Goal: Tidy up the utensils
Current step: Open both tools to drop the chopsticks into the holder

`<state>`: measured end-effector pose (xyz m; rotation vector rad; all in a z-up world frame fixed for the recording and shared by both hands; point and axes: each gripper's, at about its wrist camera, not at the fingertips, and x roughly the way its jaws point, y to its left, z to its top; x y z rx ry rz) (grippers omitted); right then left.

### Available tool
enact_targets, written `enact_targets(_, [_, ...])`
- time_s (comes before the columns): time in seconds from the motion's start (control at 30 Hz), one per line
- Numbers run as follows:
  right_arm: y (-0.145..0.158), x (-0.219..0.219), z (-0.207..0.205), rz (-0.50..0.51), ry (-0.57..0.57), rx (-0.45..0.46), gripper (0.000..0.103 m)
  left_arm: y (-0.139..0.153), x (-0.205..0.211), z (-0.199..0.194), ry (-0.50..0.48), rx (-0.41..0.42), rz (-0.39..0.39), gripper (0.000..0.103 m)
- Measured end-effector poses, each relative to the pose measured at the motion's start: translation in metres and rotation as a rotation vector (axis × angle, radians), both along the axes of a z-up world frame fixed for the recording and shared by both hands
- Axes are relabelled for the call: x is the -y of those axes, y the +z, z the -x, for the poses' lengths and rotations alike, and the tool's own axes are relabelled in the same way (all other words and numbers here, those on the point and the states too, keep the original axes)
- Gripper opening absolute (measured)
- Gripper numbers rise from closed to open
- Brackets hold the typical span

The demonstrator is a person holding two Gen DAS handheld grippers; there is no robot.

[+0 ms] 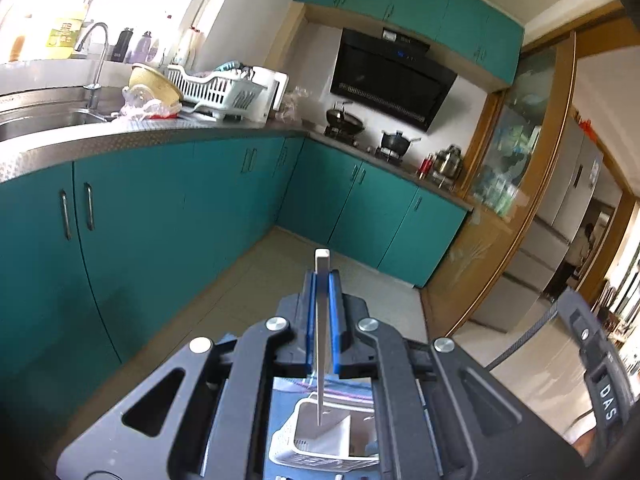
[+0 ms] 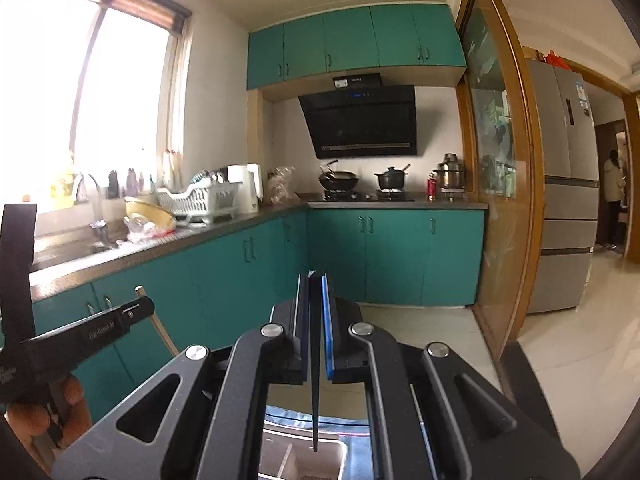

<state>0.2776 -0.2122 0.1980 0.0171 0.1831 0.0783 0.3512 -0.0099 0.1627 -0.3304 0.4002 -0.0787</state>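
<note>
Left gripper (image 1: 323,280) is clamped on a pale chopstick (image 1: 321,320), right gripper (image 2: 316,284) on a dark chopstick (image 2: 315,380) — tips hang below, over the white holder (image 1: 320,440); vertical lowering before release is advised.

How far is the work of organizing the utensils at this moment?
Nothing looks finished yet. In hand: the left gripper is shut on a pale chopstick, and the right gripper is shut on a dark chopstick. Both tips point down toward a white basket seen below each gripper. Left to do: lower and release each one into it. What the basket already holds is not clear.
</note>
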Motion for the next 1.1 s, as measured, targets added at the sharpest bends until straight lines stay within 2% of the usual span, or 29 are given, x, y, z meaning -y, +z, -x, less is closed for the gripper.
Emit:
enact_targets(0.3, [-0.051,-0.006,-0.036,0.023,-0.007,-0.137,0.007,-0.055,0.025,-0.019,-0.038,-0.094,-0.103,0.006])
enact_targets(0.47, [-0.074,0.001,-0.045,-0.014,0.011,-0.213,0.007,-0.075,0.025,-0.022,-0.058,-0.136,-0.115,0.006])
enact_targets(0.6, [-0.084,0.004,-0.044,-0.018,0.013,-0.237,0.007,-0.084,0.023,-0.021,-0.068,-0.15,-0.121,0.007])
enact_targets(0.63, [-0.087,0.003,-0.043,-0.004,0.014,-0.25,0.011,-0.085,0.022,-0.019,-0.068,-0.152,-0.124,0.012])
enact_targets(0.67, [-0.088,0.003,-0.04,0.011,0.006,-0.257,0.015,-0.085,0.022,-0.017,-0.07,-0.149,-0.126,0.025])
enact_targets(0.73, [-0.09,0.005,-0.03,0.017,0.001,-0.244,0.039,-0.085,0.023,-0.006,-0.059,-0.121,-0.154,0.033])
enact_targets(0.9, [-0.104,0.025,0.013,-0.003,-0.029,-0.286,0.041,-0.096,0.026,0.028,-0.075,-0.104,-0.223,0.041])
enact_targets(1.1, [-0.175,0.051,0.068,-0.088,-0.01,-0.487,0.042,-0.148,0.031,0.077,-0.13,-0.185,-0.316,0.044])
